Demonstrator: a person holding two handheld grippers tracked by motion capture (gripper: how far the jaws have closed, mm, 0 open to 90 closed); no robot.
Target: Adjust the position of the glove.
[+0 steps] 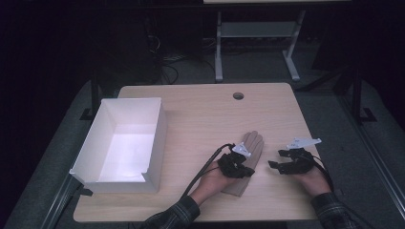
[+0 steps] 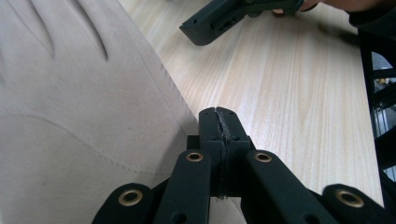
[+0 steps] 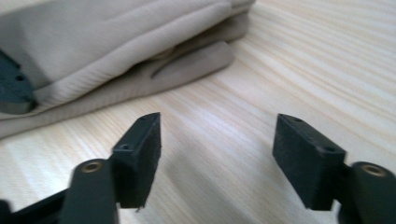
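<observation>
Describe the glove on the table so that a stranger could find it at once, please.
On the light wooden table, look to the right of the white box, near the front edge. The beige glove lies flat there, fingers pointing away, between the left gripper and the right gripper; it is the one soft cloth item.

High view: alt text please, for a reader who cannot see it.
A person's two hands hold black grippers over a wooden table: the left gripper rests on a beige glove, the right gripper sits open beside it. An open white box stands at the left.
</observation>
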